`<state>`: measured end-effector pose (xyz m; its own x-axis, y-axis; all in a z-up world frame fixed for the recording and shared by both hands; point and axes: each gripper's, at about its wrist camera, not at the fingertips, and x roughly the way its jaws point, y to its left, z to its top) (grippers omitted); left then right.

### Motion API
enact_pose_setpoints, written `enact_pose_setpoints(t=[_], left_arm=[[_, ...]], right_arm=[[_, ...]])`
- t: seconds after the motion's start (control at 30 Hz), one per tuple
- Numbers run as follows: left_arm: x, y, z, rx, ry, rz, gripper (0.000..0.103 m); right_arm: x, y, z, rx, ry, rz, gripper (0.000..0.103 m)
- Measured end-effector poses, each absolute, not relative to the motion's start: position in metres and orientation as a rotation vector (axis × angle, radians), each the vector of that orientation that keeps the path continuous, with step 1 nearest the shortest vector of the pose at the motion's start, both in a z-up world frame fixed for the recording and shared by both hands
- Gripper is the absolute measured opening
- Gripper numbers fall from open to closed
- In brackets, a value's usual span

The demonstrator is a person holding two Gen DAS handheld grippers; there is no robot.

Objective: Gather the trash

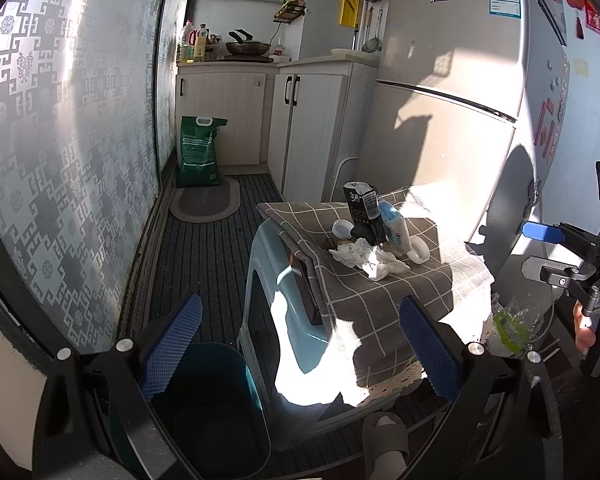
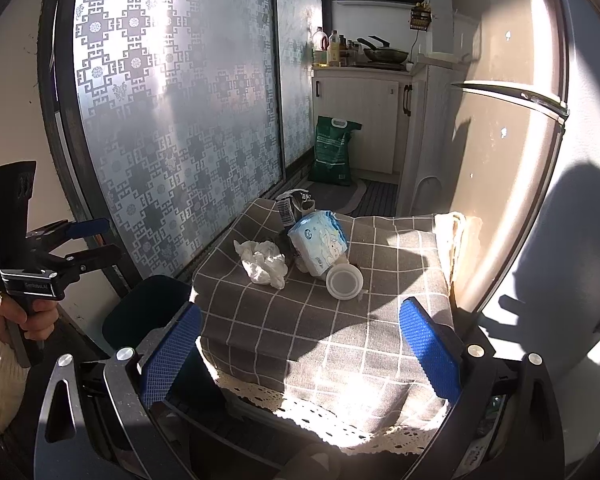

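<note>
Trash lies on a grey checked cloth (image 1: 380,300) (image 2: 300,320) over a low stand: a crumpled white tissue (image 1: 370,258) (image 2: 264,262), a black carton (image 1: 362,210) (image 2: 290,208), a blue-white wipes pack (image 1: 396,226) (image 2: 320,240), and white lids (image 1: 418,251) (image 2: 344,280). A dark teal bin (image 1: 216,404) (image 2: 144,312) stands on the floor left of the stand. My left gripper (image 1: 300,348) is open and empty, above the bin and the stand's left side. My right gripper (image 2: 300,352) is open and empty before the cloth's near edge.
A patterned frosted sliding door (image 1: 60,140) runs along the left. A fridge (image 1: 460,100) stands right of the stand. Cabinets (image 1: 300,128), a green sack (image 1: 200,152) and a mat (image 1: 206,204) are at the back. A slippered foot (image 1: 386,440) is below.
</note>
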<state>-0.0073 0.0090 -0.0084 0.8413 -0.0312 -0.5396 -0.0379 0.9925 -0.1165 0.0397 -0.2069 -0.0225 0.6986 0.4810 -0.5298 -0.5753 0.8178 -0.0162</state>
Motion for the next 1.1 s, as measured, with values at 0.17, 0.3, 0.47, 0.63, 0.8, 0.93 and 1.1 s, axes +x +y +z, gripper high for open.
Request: enact_pose_setpoints(t=[0.17,0.3,0.47,0.63,0.8,0.93,1.1], left_arm=[[-0.008,0.01,-0.009,-0.124,0.571,0.005,0.101],[-0.009,0.011,-0.009,-0.125,0.57,0.004,0.101],[-0.01,0.011,-0.009,-0.123,0.566,0.005,0.101],[-0.01,0.008,-0.01,-0.119,0.572,-0.014,0.101],[-0.011,0.006,-0.007,-0.12,0.564,-0.01,0.101],[-0.008,0.006,-0.008,-0.14,0.557,-0.024,0.101],[-0.001,0.001,-0.012,-0.16,0.553,-0.078,0.083]], right_arm=[[0.039,-0.207,-0.022,-0.188,0.536,0.594,0.1],[0.04,-0.206,-0.022,-0.189,0.538,0.595,0.1],[0.04,-0.206,-0.023,-0.198,0.536,0.583,0.1],[0.04,-0.204,-0.023,-0.206,0.533,0.573,0.1],[0.034,-0.205,-0.017,-0.206,0.485,0.567,0.1],[0.032,-0.204,-0.014,-0.198,0.471,0.571,0.1],[0.038,-0.201,-0.021,-0.206,0.488,0.571,0.099]])
